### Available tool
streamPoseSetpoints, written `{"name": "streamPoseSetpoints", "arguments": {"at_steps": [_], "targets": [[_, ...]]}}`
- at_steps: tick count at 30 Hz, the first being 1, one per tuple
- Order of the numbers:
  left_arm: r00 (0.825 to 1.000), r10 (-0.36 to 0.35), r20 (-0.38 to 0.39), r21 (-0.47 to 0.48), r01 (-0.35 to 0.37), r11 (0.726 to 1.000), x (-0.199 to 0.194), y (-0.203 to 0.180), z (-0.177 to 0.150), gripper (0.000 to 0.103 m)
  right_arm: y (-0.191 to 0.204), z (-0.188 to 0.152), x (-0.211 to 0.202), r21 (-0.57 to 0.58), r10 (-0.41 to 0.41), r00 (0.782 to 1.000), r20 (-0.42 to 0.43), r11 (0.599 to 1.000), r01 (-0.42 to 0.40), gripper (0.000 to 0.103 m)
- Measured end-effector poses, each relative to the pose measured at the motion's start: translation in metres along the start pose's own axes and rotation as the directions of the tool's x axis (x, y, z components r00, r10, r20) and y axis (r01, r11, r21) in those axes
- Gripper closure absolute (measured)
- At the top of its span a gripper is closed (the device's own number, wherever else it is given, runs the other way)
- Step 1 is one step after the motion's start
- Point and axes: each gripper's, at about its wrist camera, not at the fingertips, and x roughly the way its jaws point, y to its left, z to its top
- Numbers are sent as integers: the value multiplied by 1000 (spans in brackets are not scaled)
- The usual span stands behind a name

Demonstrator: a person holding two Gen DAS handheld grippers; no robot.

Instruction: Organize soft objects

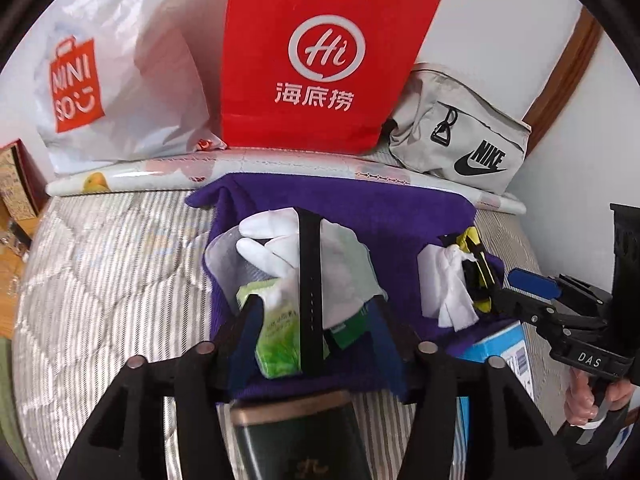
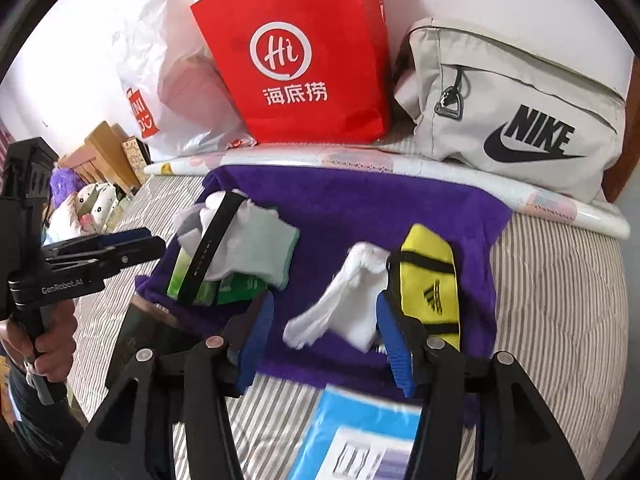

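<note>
A purple towel (image 1: 360, 208) (image 2: 360, 208) lies on the striped bed. On it lie white gloves (image 1: 340, 264) (image 2: 256, 244), a black strap (image 1: 310, 280) (image 2: 208, 248) and green tissue packs (image 1: 278, 340) (image 2: 240, 286). My left gripper (image 1: 316, 328) is open, its jaws on either side of this pile. To the right lie a white sock (image 1: 452, 280) (image 2: 340, 304) and a yellow pouch (image 2: 432, 284). My right gripper (image 2: 324, 344) is open, just before the sock; it shows in the left view (image 1: 532, 292).
A red paper bag (image 1: 320, 60) (image 2: 304, 52), a white Miniso bag (image 1: 112, 72) and a grey Nike bag (image 1: 460, 136) (image 2: 516, 112) stand at the back. A blue packet (image 2: 360, 436) and a dark green box (image 1: 296, 436) lie near.
</note>
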Motion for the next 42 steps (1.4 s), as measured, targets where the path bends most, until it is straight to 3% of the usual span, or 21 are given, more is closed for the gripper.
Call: {"name": "streamPoseSetpoints", "arguments": {"at_steps": [5, 7, 10, 16, 20, 22, 25, 31, 39, 42], "targets": [[999, 42, 30, 32, -43, 999, -26, -17, -13, 39, 13, -16, -25, -37, -60, 998, 6, 998, 60, 49], [998, 50, 43, 40, -52, 998, -38, -25, -20, 33, 16, -23, -34, -39, -73, 997, 9, 997, 74, 42], [995, 69, 66, 61, -73, 995, -56, -37, -31, 28, 18, -36, -54, -26, -119, 992, 34, 992, 120, 41], [988, 73, 134, 86, -85, 993, -99, -60, -59, 19, 17, -65, -90, 37, -97, 992, 77, 995, 95, 25], [972, 116, 206, 107, -140, 984, -131, -75, -84, 13, 23, -87, -116, 59, -97, 990, 103, 994, 91, 22], [966, 117, 231, 99, -143, 985, -144, -79, -93, 10, 29, -96, -129, 59, -100, 987, 127, 994, 94, 8], [961, 97, 260, 77, -121, 990, -163, -83, -109, 8, 40, -114, -152, 56, -114, 975, 189, 993, 105, 2], [951, 77, 300, 70, -103, 992, -190, -98, -141, 7, 61, -147, -187, 48, -95, 966, 242, 995, 86, 0], [931, 168, 323, 13, -182, 983, -210, -100, -181, 6, 75, -186, -207, 68, -123, 964, 237, 992, 110, 0], [933, 181, 312, 12, -195, 981, -214, -100, -191, 6, 78, -196, -212, 69, -126, 963, 240, 991, 113, 0]]}}
